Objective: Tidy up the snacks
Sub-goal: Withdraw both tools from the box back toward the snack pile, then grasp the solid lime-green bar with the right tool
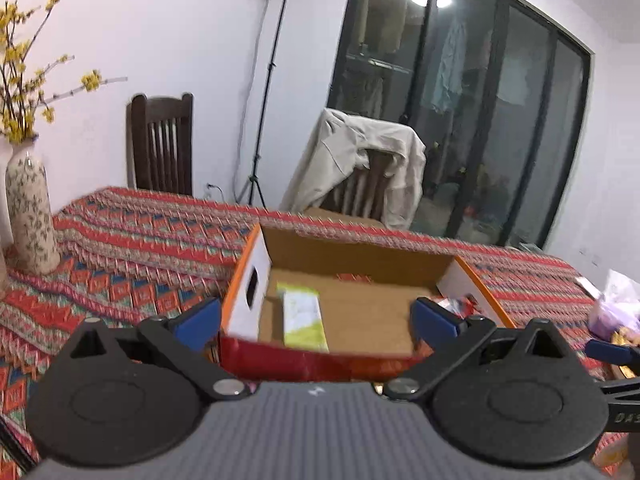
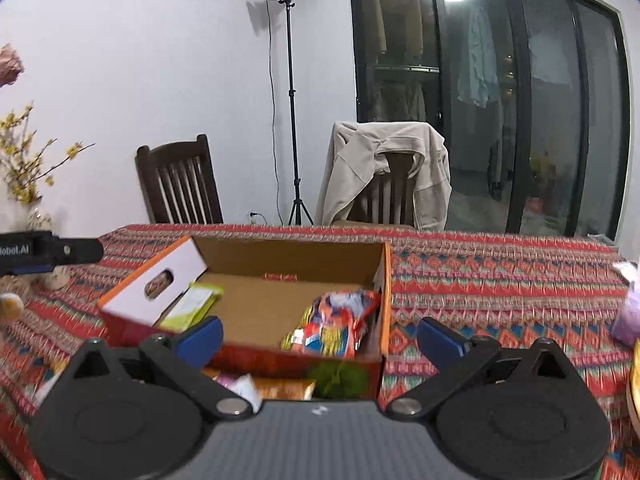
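An open cardboard box [image 1: 352, 258] with orange rims stands on the patterned tablecloth, also in the right wrist view [image 2: 288, 256]. Inside lie a green-and-white snack packet [image 1: 302, 316] at the left, also seen from the right wrist [image 2: 192, 306], and a red-orange snack bag [image 2: 332, 324] at the right, partly seen in the left wrist view [image 1: 456, 305]. My left gripper [image 1: 316, 318] is open and empty, just before the box's near wall. My right gripper [image 2: 320, 336] is open and empty over the box's near right corner. More snacks [image 2: 280, 388] lie in front of the box.
A flowered vase [image 1: 30, 216] with yellow blossoms stands at the table's left. A pale purple bag [image 1: 616, 308] lies at the right edge. Two dark wooden chairs [image 2: 180, 180], one draped with a beige jacket [image 2: 384, 172], and a light stand [image 2: 292, 100] stand behind the table.
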Motion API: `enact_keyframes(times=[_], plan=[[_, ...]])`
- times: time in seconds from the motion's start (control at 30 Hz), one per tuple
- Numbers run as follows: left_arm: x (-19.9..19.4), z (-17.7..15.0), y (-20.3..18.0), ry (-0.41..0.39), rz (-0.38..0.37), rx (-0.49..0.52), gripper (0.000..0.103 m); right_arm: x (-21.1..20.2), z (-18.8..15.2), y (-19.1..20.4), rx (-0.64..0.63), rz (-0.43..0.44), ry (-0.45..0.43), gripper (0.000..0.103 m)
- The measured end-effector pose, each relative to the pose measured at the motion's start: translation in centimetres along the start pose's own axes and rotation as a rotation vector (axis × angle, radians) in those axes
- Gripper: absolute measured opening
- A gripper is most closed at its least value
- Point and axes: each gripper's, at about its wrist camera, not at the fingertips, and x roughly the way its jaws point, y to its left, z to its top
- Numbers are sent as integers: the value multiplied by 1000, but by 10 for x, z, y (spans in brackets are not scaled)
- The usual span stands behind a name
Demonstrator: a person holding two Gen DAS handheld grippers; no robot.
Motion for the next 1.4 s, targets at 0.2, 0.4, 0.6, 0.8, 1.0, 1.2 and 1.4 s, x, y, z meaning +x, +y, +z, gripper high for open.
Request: enact_keyframes(times=[0.2,0.4,0.6,0.8,1.0,1.2,1.4], plan=[[-22,-29,1,17,-40,14,103,-19,-37,-1,18,15,53,103],[-29,-52,9,53,-70,9,103,-29,-64,-5,52,10,90,103],[-21,-71,19,93,-92,-24,103,-32,-70,-9,75,-3,90,103],[-8,-81,25,104,-86,-40,103,-32,-76,-11,65,-16,96,103],[-4,-85,28,84,-67,-44,103,-25,-75,-15,63,-54,106,103],[-1,-85,32,95,-69,-59,103,-14,-75,-18,64,-92,127,103],[2,-88,30,109,-55,-46,103,-3,-64,-28,89,-123,116,91]])
